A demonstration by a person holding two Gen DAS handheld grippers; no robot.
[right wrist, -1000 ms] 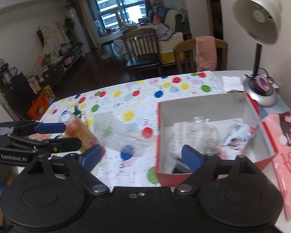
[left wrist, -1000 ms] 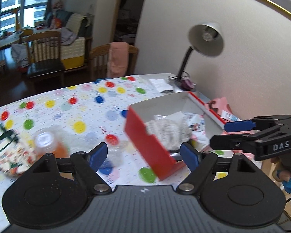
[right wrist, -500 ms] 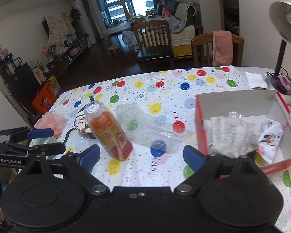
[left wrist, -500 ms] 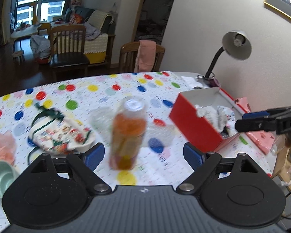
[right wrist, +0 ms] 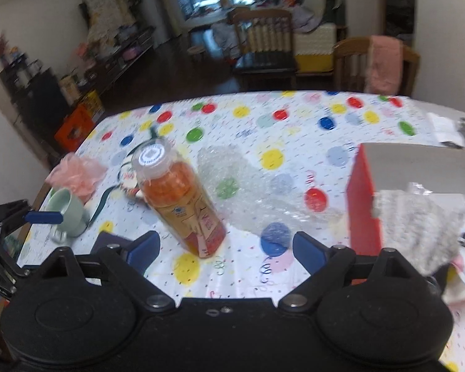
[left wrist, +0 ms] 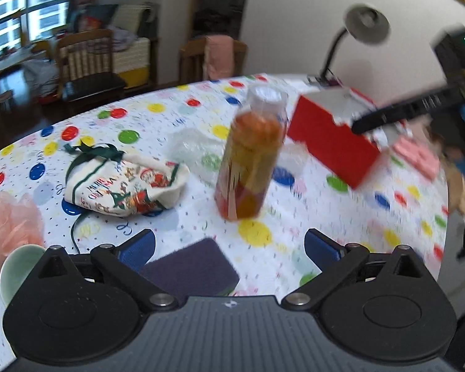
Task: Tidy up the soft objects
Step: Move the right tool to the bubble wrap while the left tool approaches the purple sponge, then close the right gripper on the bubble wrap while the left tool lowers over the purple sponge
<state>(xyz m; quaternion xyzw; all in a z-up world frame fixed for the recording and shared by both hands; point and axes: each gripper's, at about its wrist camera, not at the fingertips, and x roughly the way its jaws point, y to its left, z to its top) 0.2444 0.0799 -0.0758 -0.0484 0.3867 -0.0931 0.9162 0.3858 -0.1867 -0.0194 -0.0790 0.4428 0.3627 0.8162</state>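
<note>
Left gripper [left wrist: 229, 246]: its blue-padded jaws stood wide apart with nothing between them, hovering above the near edge of the table, on the near side of the bottle.
Right gripper [right wrist: 224, 246]: jaws likewise spread wide and empty, the bottle's base showing in the gap just beyond the fingertips.
Bottle [left wrist: 252, 155]: an orange drink with a clear cap, standing upright on the polka-dot tablecloth [left wrist: 176, 117]; taken as the landmark for everything below.
Purple sponge [left wrist: 190, 268]: lay flat on the near side of the bottle, close to the left gripper's left finger.
Christmas pouch [left wrist: 130, 183]: a soft drawstring bag with green ribbon, lying left of the bottle and apart from it.
Pink mesh puff [left wrist: 11, 223]: farther left of the bottle than the pouch, at the table edge.
Green cup [right wrist: 66, 214]: just beside the puff, left of the bottle and nearer the edge.
Bubble wrap [right wrist: 245, 192]: a clear crumpled sheet spread behind and to the right of the bottle, between it and the box.
Red box [right wrist: 364, 207]: open-topped, white inside, right of the bottle.
Grey knitted cloth [right wrist: 418, 226]: bundled inside the box, bulging over its near wall, with some printed packets beside it.
Desk lamp [left wrist: 361, 31]: beyond the box, far right of the bottle, against the wall.
</note>
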